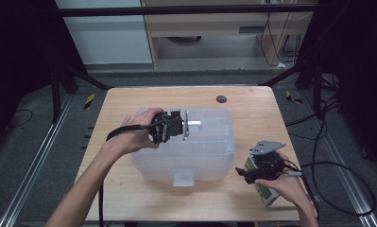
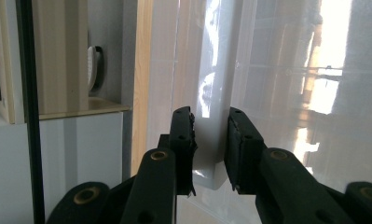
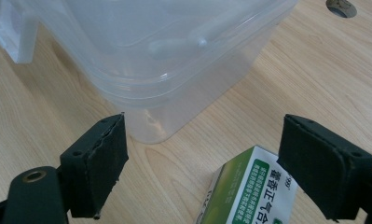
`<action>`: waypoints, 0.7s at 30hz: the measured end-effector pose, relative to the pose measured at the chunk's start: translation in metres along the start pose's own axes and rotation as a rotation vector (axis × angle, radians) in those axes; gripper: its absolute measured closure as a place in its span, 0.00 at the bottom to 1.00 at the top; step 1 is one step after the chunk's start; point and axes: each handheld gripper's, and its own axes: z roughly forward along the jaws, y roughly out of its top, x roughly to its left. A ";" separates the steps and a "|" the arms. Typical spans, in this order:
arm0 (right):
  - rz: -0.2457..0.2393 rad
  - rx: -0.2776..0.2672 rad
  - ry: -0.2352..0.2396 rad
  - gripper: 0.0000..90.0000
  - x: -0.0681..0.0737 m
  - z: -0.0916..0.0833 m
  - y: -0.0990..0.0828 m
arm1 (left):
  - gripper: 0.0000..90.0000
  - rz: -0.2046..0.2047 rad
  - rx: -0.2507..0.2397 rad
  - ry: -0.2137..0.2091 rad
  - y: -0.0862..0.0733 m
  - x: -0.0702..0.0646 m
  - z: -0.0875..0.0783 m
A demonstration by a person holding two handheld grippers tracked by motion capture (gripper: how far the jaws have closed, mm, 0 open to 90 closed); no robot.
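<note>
A clear plastic storage box (image 1: 153,165) with its lid (image 1: 214,137) on stands in the middle of the wooden table. My left gripper (image 1: 190,125) lies level over the lid, pointing right. In the left gripper view my left gripper (image 2: 210,144) has both pads against a pale handle (image 2: 207,135) on the lid. At the right front, my right gripper (image 1: 246,173) stands open over a green and white carton (image 1: 267,193). The right gripper view shows my right gripper (image 3: 202,158) with wide jaws, the carton (image 3: 249,191) low between them and the box's corner (image 3: 151,107) just beyond.
A white latch (image 1: 183,178) sits on the box's front wall. A dark round hole (image 1: 221,99) marks the table's far side. Cables trail off the table's right edge (image 1: 297,156). Bare wood lies to the left of the box and along the front.
</note>
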 end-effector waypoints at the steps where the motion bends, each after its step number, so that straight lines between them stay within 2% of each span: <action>1: 0.001 -0.001 0.000 0.18 0.000 0.000 0.000 | 0.82 0.002 0.001 0.002 0.000 0.000 0.000; 6: 0.004 -0.001 0.005 0.18 0.001 0.000 0.000 | 0.83 0.028 0.014 0.014 0.002 -0.001 0.000; 21: 0.005 0.000 0.011 0.18 0.001 0.002 0.000 | 0.84 0.041 0.005 0.011 0.002 -0.001 0.000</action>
